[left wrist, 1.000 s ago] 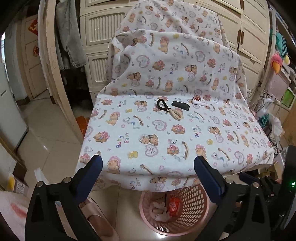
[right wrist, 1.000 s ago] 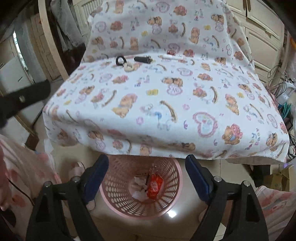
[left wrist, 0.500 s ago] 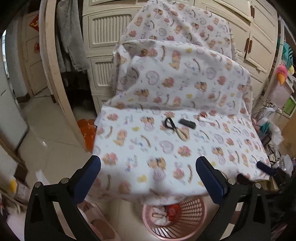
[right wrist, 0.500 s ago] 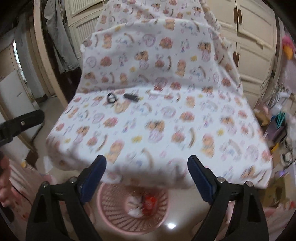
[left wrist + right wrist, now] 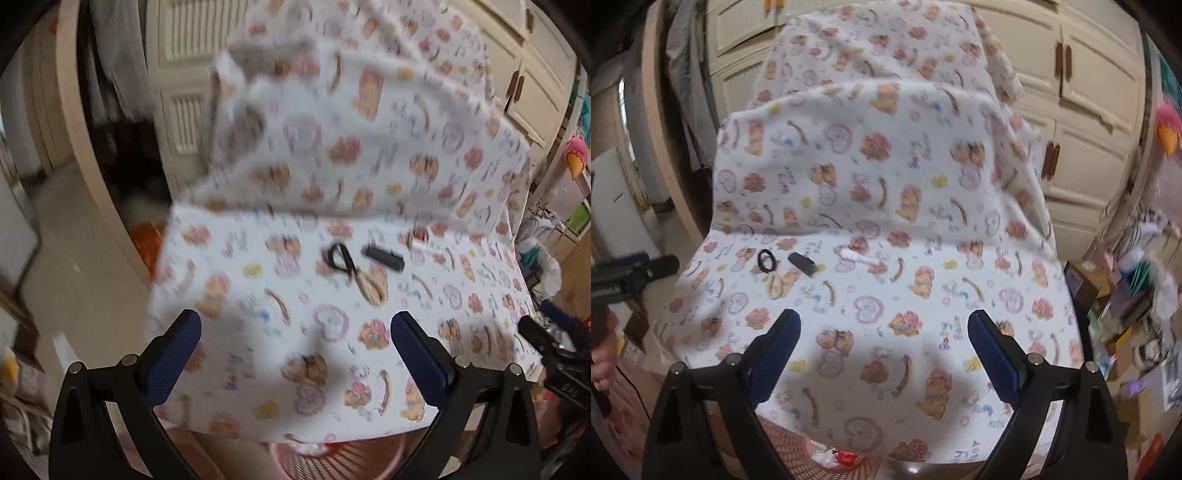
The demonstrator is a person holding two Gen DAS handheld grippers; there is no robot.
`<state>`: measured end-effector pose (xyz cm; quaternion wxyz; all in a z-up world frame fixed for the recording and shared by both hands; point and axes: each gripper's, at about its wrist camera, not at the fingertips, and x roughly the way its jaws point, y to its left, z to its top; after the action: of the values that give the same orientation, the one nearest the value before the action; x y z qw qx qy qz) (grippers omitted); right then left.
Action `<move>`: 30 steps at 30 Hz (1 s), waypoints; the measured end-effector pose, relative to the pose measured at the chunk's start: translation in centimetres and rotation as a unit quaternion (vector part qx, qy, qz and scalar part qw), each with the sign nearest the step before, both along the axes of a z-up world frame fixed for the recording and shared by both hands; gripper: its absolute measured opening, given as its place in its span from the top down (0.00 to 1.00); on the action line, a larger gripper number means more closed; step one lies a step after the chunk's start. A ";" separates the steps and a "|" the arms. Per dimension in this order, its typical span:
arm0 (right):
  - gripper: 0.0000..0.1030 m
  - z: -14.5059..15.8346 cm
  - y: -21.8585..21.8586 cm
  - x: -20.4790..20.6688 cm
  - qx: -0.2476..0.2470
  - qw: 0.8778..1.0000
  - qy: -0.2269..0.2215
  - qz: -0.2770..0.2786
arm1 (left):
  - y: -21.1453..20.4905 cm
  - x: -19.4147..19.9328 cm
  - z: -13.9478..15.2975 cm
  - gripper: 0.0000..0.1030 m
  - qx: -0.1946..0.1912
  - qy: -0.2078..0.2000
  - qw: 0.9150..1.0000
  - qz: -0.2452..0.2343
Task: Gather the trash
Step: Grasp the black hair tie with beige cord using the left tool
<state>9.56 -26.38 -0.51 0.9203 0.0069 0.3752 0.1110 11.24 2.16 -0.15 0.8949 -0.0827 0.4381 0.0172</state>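
A table under a bear-print cloth (image 5: 332, 332) (image 5: 886, 295) fills both views. Near its far edge lie a black ring (image 5: 338, 254) (image 5: 765, 259), a small black bar (image 5: 382, 257) (image 5: 802, 264) and a white tube-like item (image 5: 862, 257). A pink mesh trash basket (image 5: 332, 458) (image 5: 798, 454) stands on the floor under the near edge, with white and red wrappers (image 5: 838, 458) inside. My left gripper (image 5: 295, 350) and right gripper (image 5: 884, 347) are both open and empty, above the near part of the table. The left view is blurred.
Cream cabinets (image 5: 1089, 110) stand behind the table. Cluttered boxes and shelves (image 5: 1126, 295) are at the right. An orange object (image 5: 147, 240) and a wooden frame (image 5: 92, 166) are at the left. The other gripper shows at each view's edge (image 5: 554, 350) (image 5: 628, 277).
Both grippers have risen and moved forward from the basket to above the near part of the table. The basket has dropped to the bottom edge of both views. Both stayed open.
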 end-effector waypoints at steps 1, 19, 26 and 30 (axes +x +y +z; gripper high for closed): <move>0.12 -0.5 -0.1 0.3 0.001 1.000 0.010 -0.005 | -0.1 0.4 -0.4 0.03 -0.006 0.007 1.000 -0.001; 0.12 -1.7 1.5 2.7 0.011 0.999 0.045 0.021 | -6.2 6.4 -2.9 0.56 -0.017 0.041 0.998 -0.050; 0.12 -1.0 0.7 2.7 0.005 1.000 0.029 0.004 | -7.6 7.4 -3.7 0.69 -0.033 0.066 0.995 -0.060; 0.12 -1.0 0.5 3.0 0.011 0.999 0.031 0.000 | -8.8 7.6 -4.8 0.82 0.028 0.075 0.994 -0.077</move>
<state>12.51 -25.92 -1.52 0.9080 0.0207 0.4022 0.1154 18.87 -6.65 -4.92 0.8604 -0.0220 0.5080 -0.0334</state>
